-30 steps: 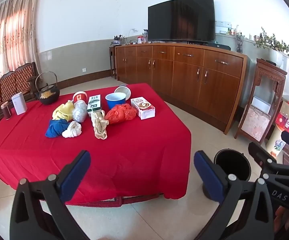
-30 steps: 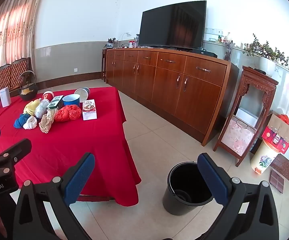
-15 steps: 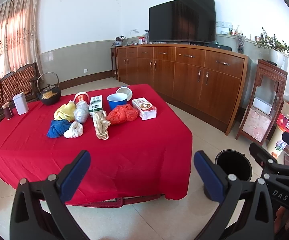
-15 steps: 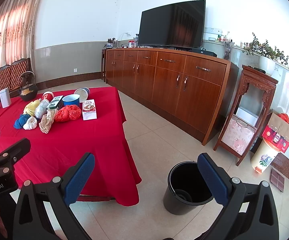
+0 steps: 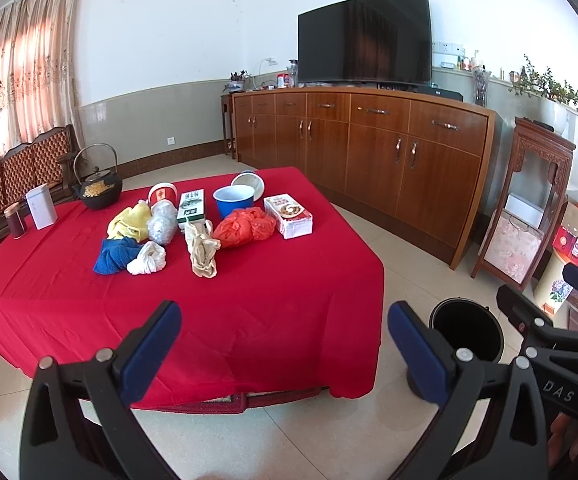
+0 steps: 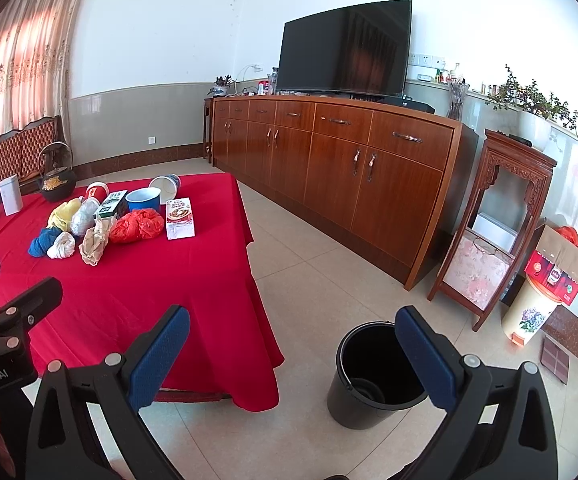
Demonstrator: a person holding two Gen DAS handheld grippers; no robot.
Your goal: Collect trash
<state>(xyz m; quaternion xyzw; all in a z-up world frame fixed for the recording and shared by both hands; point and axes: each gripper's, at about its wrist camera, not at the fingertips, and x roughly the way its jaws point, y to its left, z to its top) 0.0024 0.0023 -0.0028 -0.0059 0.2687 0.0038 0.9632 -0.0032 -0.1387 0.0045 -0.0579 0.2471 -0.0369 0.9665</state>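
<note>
One black bucket (image 6: 373, 376) is seen on the floor beside the red-clothed surface (image 5: 249, 300), where five crumpled bags, two boxes (image 5: 288, 216) and three cups are clustered. Both the left hand-held gripper (image 5: 285, 350) and the right hand-held gripper (image 6: 293, 356) are held wide apart, empty.

1. Surface (image 5: 249, 300): covered by a red cloth; bags, boxes and cups clustered toward its far edge.
2. Floor (image 6: 309, 280): black bucket (image 6: 373, 376) stands beside the surface's near right corner.
</note>
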